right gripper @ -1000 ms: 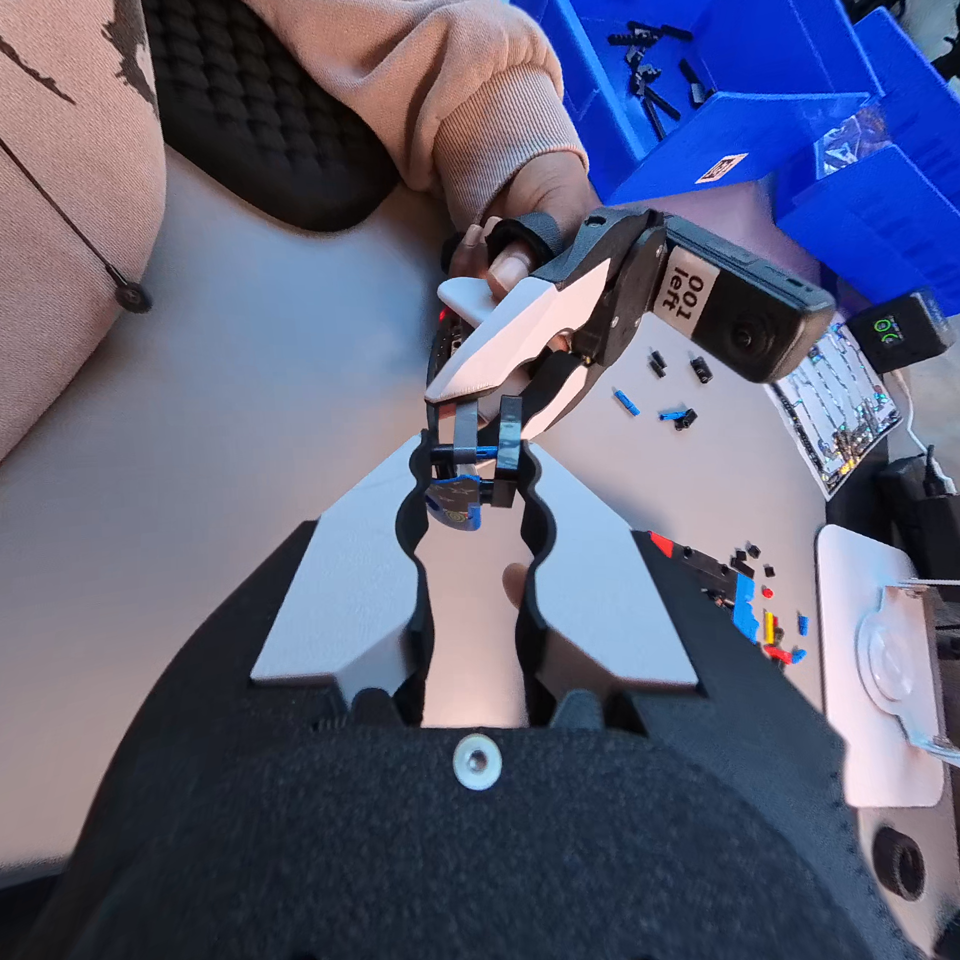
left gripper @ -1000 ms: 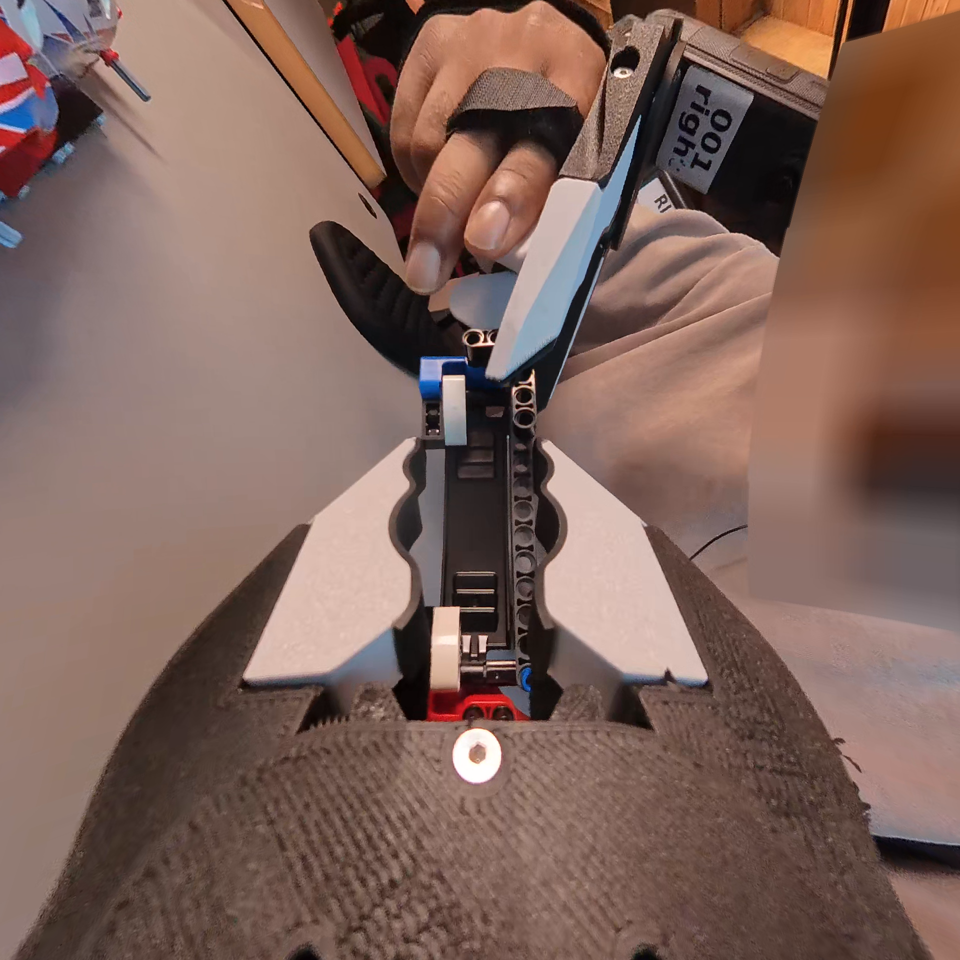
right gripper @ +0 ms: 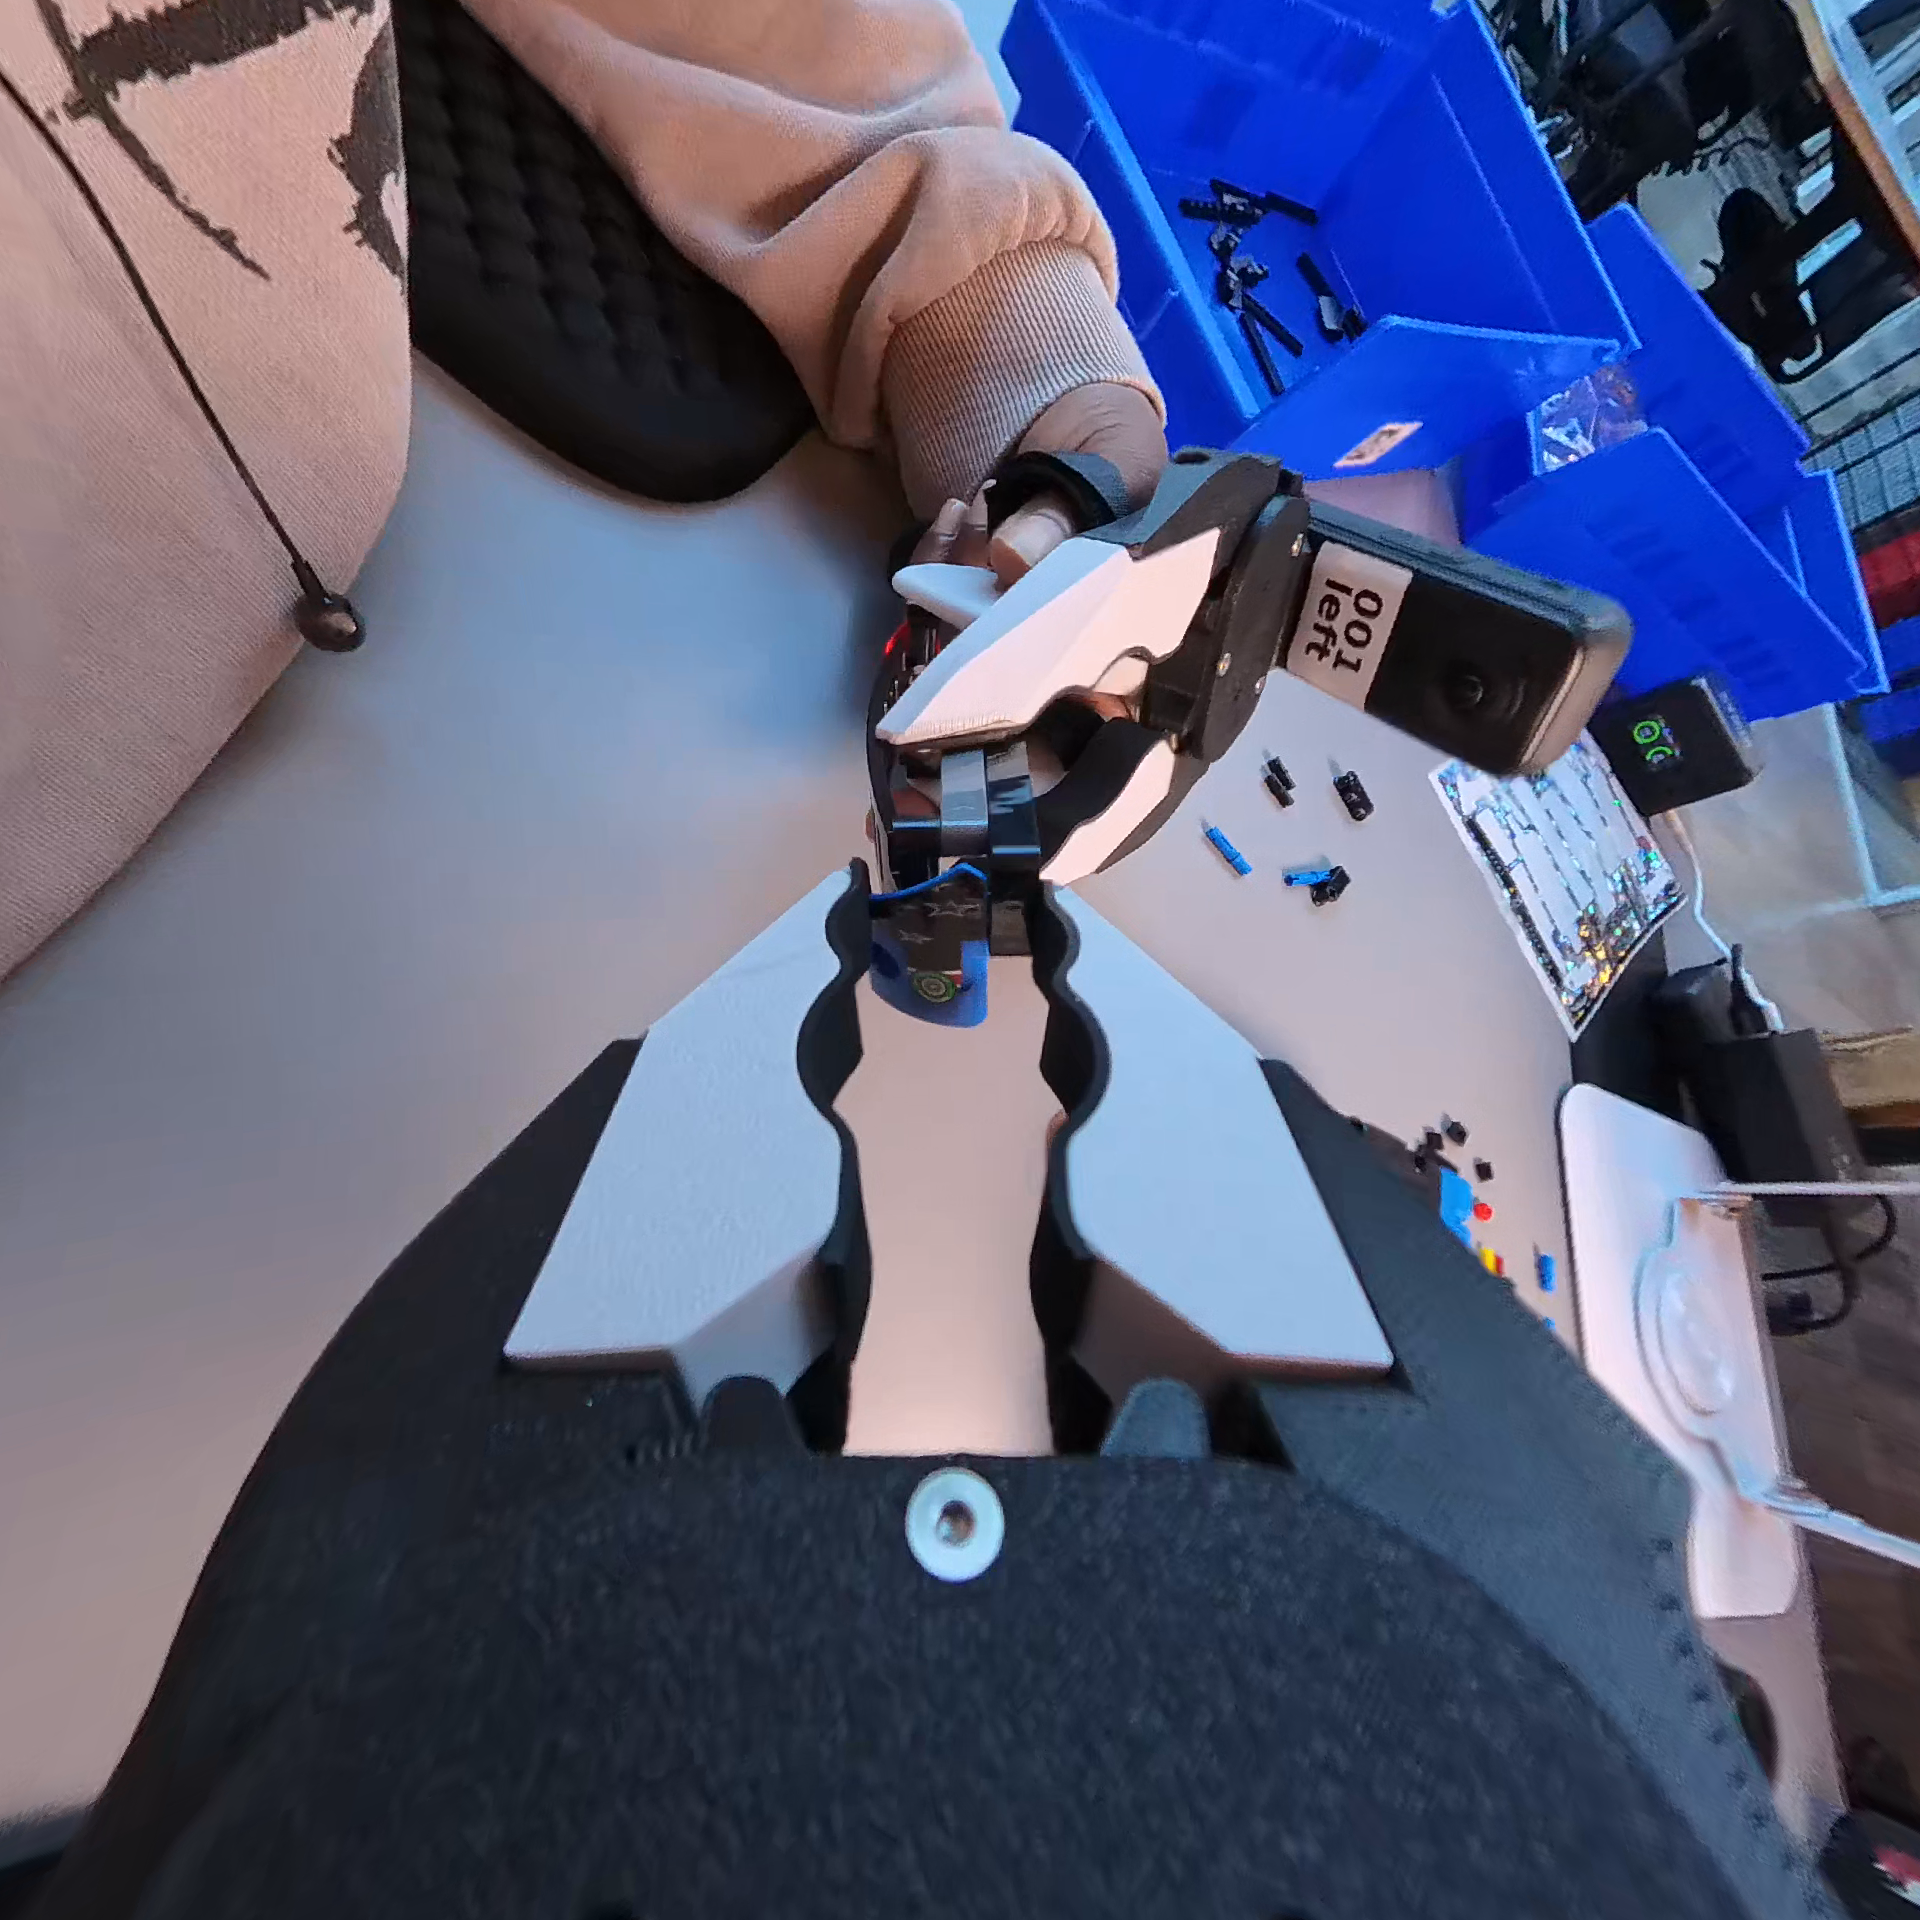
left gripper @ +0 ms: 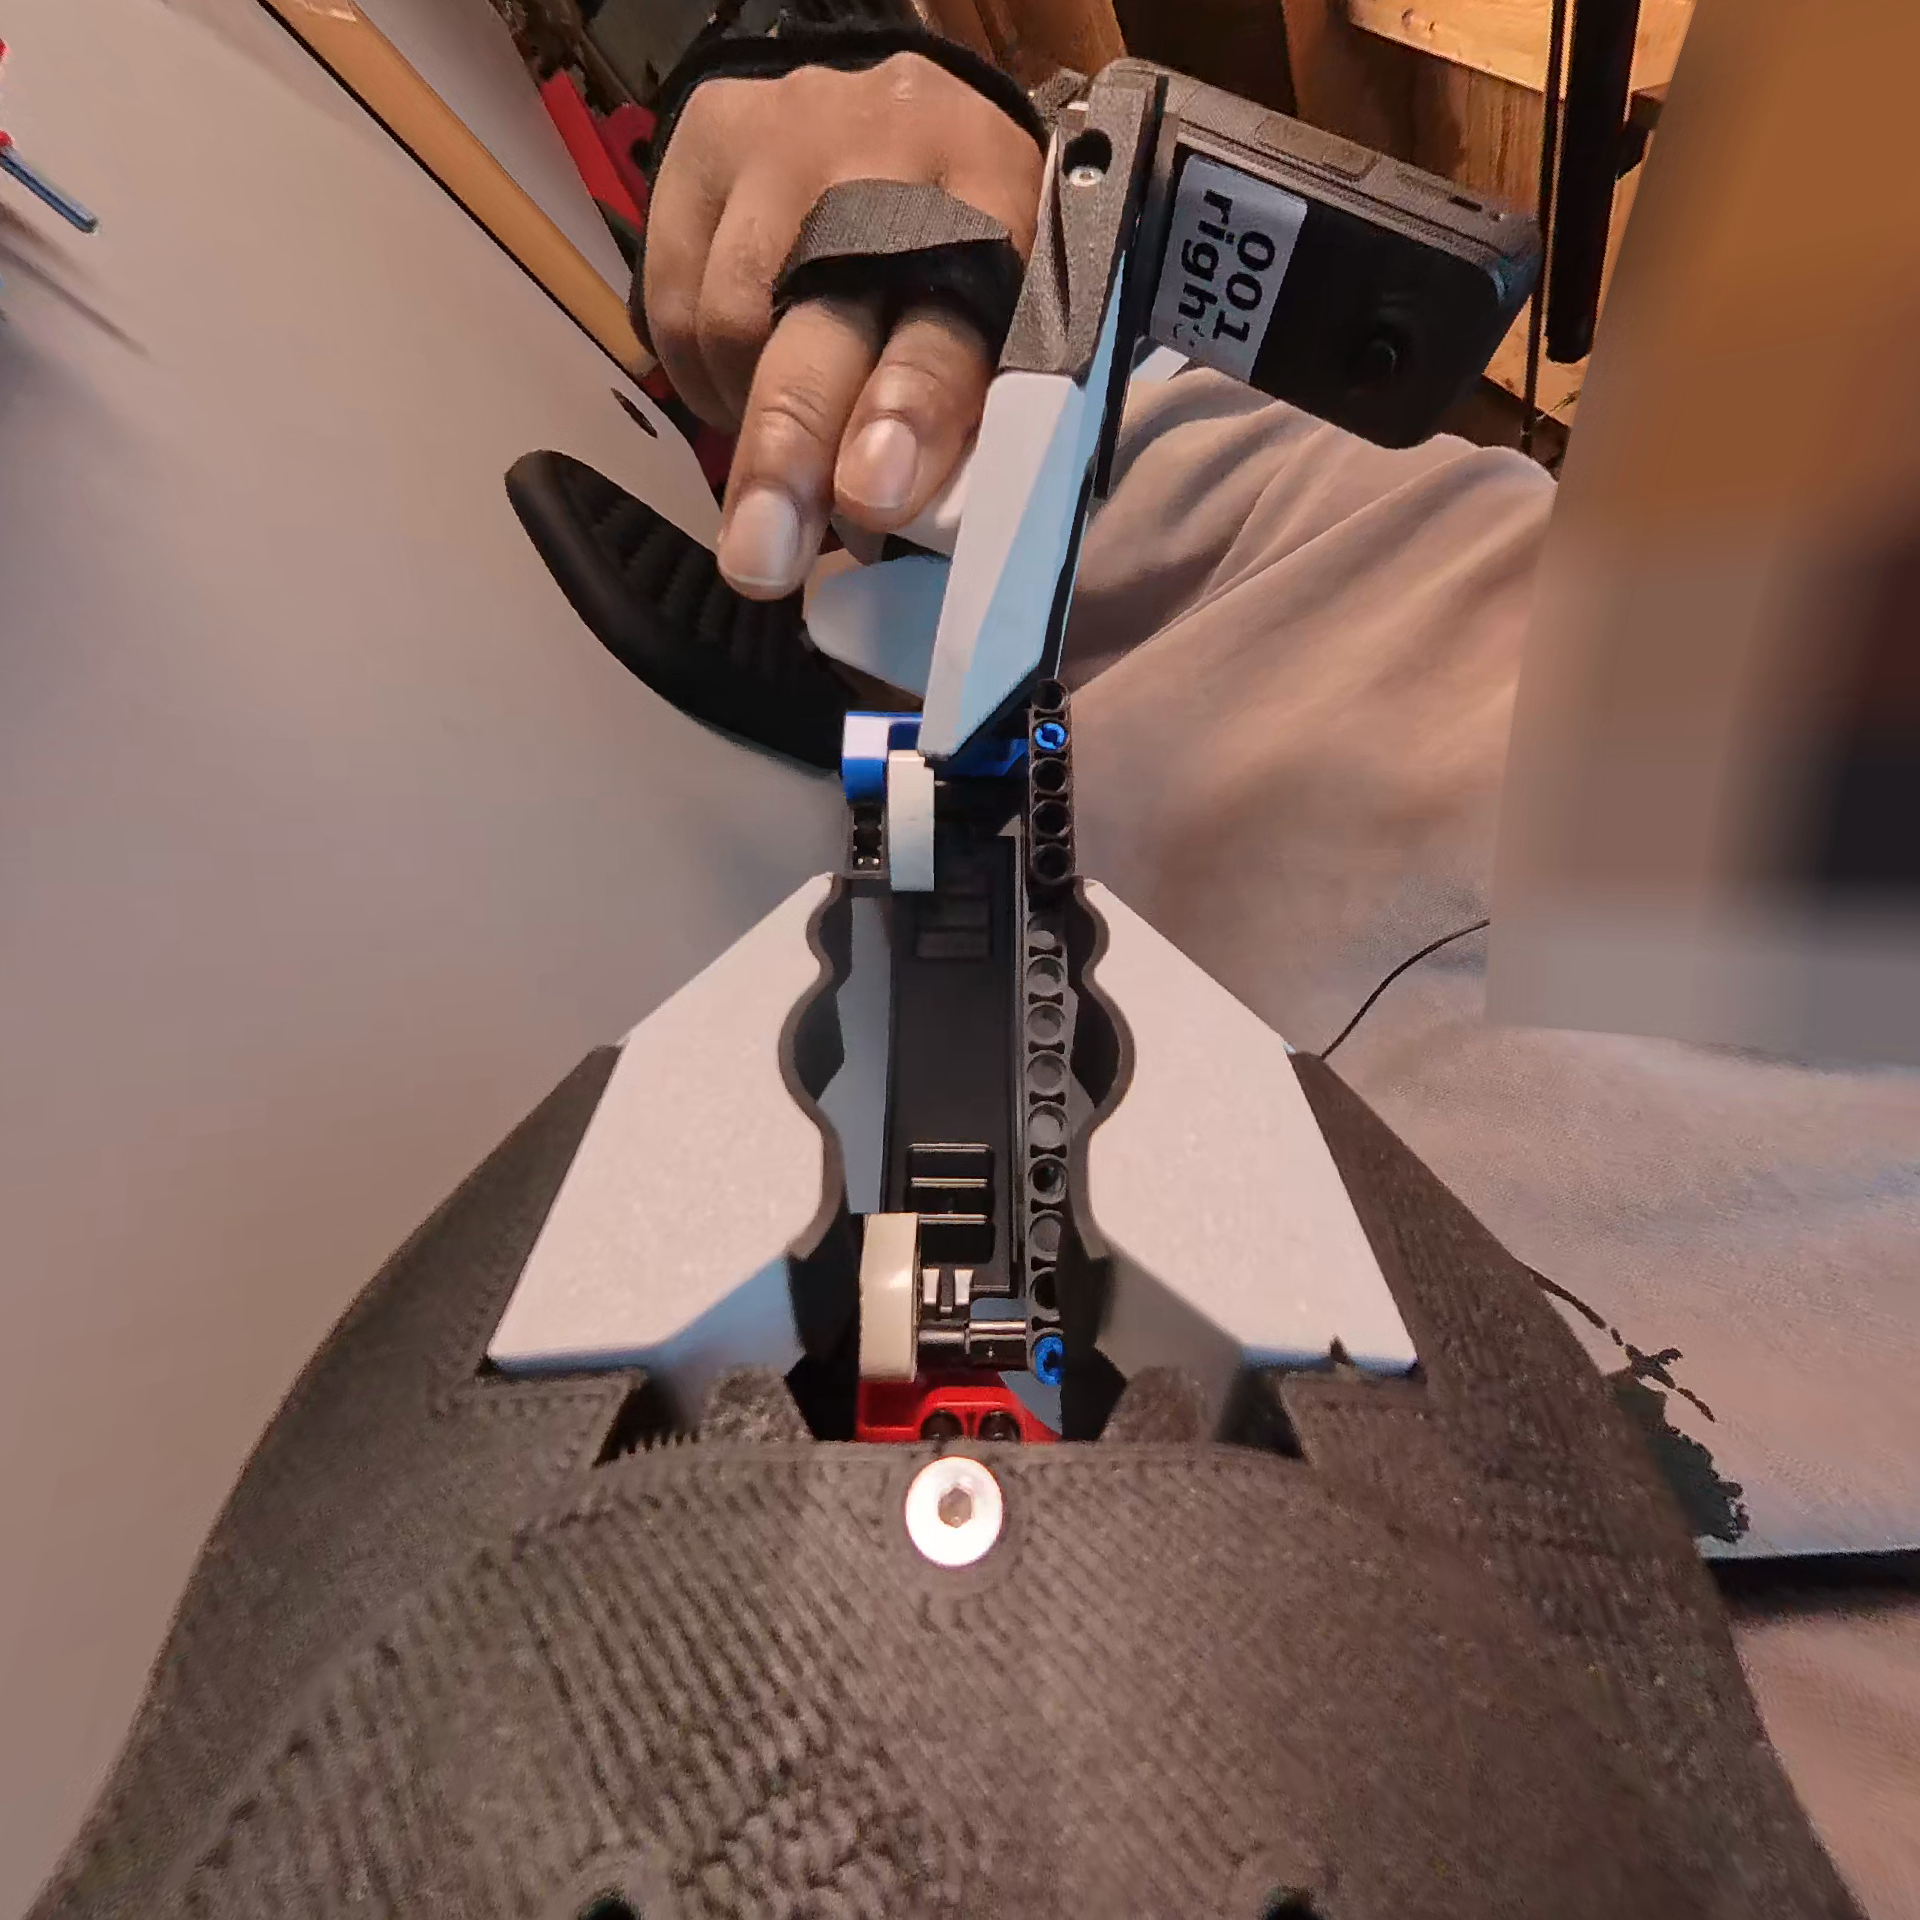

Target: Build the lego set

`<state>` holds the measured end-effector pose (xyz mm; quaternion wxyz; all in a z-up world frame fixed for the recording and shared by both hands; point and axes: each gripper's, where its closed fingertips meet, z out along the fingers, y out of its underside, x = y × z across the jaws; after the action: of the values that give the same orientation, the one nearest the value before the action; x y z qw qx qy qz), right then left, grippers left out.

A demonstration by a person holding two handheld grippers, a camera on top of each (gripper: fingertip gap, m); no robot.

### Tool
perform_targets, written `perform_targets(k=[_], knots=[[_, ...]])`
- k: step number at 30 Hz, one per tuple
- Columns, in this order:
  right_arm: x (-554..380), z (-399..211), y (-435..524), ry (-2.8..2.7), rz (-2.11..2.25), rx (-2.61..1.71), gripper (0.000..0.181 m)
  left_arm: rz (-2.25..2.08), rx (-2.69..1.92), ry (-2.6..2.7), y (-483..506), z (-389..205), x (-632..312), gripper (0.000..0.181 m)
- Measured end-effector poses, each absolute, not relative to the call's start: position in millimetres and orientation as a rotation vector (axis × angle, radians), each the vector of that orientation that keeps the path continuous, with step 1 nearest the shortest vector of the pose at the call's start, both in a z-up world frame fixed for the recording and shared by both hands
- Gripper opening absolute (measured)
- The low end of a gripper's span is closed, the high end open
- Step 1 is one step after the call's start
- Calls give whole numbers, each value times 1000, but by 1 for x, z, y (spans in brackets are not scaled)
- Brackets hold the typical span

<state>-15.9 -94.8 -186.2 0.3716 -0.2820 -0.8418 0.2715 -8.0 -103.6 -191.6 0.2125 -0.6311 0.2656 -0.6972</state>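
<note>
Now: left gripper (left gripper: 961, 1039) clamped along black lego frame (left gripper: 951, 1081); right gripper (right gripper: 951, 914) pinching blue piece (right gripper: 930, 961) at its far end, seemingly closed.

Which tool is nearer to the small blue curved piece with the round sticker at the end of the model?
Right. The right tool pinches the blue curved piece between its tips. The left tool sits just behind it, clamping the long black model by its sides.
</note>
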Motion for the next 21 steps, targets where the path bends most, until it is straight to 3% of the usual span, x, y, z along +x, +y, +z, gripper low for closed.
perform_targets(k=[5,7,14,17,21], knots=[[-18,-182,-91,-2105,704,-733,44,-1864,-1782,708,-96,-193,-12,38],[-22,-180,-92,-2074,680,-687,25,-1881,-1791,704,-98,-195,-12,38],[-19,-197,-85,-2133,579,-635,21,-1765,-1882,705,-92,-209,-12,38],[-20,-206,-67,-2068,543,-705,24,-1491,-1929,719,-74,-218,-16,39],[-13,-204,-47,-1896,797,-1062,56,-685,-1918,891,-41,-236,-40,35]])
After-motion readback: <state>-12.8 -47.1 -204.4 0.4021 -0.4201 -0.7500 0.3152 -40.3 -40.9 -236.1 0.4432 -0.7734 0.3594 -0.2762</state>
